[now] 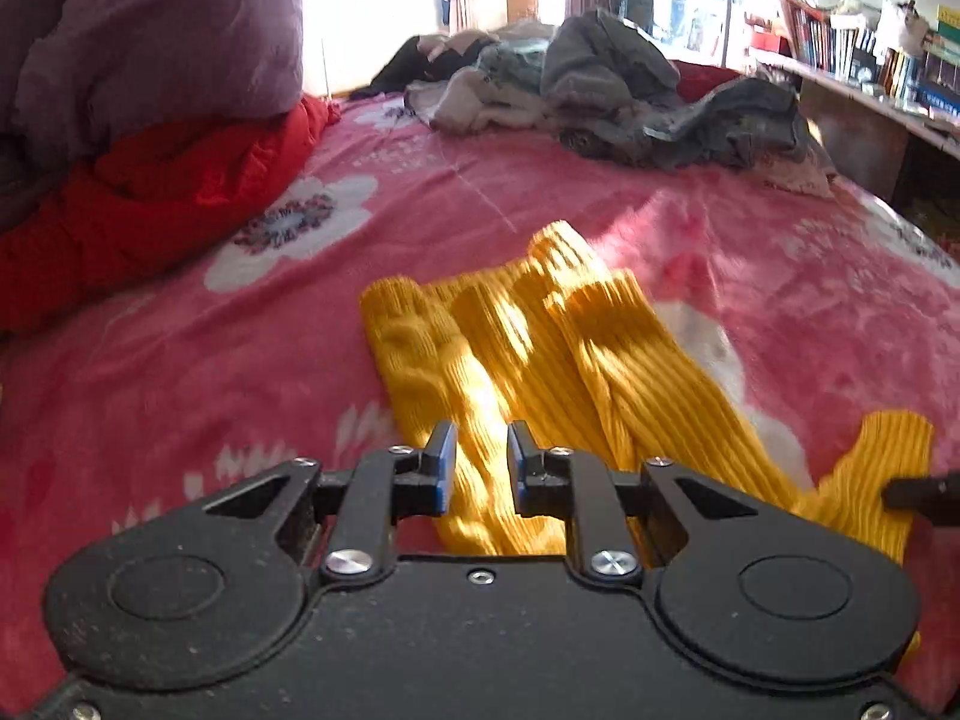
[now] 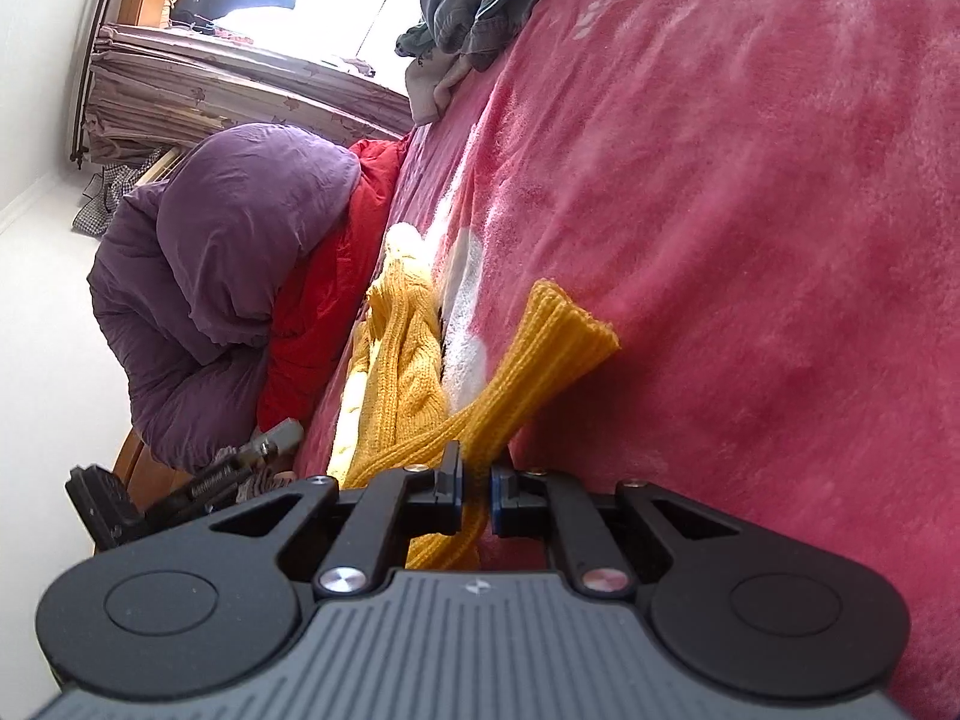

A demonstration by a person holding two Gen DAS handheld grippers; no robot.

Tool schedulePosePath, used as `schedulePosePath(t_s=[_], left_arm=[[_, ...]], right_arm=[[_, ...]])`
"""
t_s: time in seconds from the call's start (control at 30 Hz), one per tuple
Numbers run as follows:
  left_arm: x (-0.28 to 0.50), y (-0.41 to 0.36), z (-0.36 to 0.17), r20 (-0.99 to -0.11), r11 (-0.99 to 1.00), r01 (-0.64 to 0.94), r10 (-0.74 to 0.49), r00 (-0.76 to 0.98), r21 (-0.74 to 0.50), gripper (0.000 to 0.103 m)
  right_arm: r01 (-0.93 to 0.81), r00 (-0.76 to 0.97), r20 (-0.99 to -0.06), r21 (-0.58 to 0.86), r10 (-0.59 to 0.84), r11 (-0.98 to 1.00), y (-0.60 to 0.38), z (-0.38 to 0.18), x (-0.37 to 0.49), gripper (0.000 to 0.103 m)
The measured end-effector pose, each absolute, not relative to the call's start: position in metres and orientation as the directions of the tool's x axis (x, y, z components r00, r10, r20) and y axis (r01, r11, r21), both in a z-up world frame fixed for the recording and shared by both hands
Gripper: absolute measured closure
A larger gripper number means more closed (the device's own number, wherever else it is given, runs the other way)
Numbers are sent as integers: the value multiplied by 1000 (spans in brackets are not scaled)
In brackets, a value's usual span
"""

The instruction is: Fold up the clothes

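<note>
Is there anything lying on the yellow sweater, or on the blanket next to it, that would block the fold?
Nothing visible does. The sweater lies alone on the pink blanket. The clothes pile and the red quilt lie apart from it. The right claw is shut on one sleeve.

The sweater (image 1: 540, 360) lay on the bed (image 1: 180, 390) in front of the left tool (image 1: 478, 468), with a heap of clothes (image 1: 600, 84) far behind it, bedding (image 1: 150, 120) piled to the left and a bookshelf (image 1: 870, 54) on the right.
</note>
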State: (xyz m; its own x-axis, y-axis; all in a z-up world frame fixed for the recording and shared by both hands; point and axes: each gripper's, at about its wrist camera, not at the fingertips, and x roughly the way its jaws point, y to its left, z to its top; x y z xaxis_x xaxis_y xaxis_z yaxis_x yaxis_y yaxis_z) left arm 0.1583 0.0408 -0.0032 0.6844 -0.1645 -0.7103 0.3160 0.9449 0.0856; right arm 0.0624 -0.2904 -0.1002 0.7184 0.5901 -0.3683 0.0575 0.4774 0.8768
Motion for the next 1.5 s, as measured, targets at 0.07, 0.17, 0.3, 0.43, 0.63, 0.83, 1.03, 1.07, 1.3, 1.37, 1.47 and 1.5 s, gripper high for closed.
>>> schedulePosePath(t_s=[0.07,0.17,0.3,0.43,0.63,0.83,1.03,1.07,1.3,1.37,1.47,1.5], left_arm=[[149,28,-30,-756,937,316,-98,647,149,87],[140,31,-19,-720,956,264,-93,688,128,87],[104,47,17,-635,968,251,-185,750,15,80],[46,44,12,-608,937,345,-242,756,56,73],[-12,23,-8,-614,859,455,-233,754,233,56],[-43,35,-22,-616,851,460,-225,755,253,55],[-44,44,-22,-565,887,420,-250,786,193,55],[-45,44,-20,-554,886,423,-258,792,191,55],[-37,25,-45,-655,820,527,-273,704,224,54],[-36,28,-40,-638,831,519,-292,713,199,54],[-35,39,-22,-571,868,485,-344,745,109,54],[-34,40,-19,-548,877,470,-343,763,104,54]], right_arm=[[48,724,-371,868,582,494,-289,-98,61,92],[43,728,-382,854,569,519,-288,-97,60,91],[49,748,-372,857,550,512,-293,-98,57,88],[55,768,-351,869,535,492,-301,-99,57,83],[103,790,-342,892,509,440,-306,-109,57,74],[31,799,-327,861,504,508,-296,-98,61,90],[-26,822,-288,843,491,537,-297,-83,60,92],[-38,827,-274,843,491,536,-298,-81,60,92],[-142,835,-227,791,502,594,-296,-53,61,92],[-133,836,-232,794,498,594,-297,-53,60,92],[-120,838,-238,797,491,592,-298,-53,58,92],[-117,838,-241,797,489,593,-299,-52,58,92]])
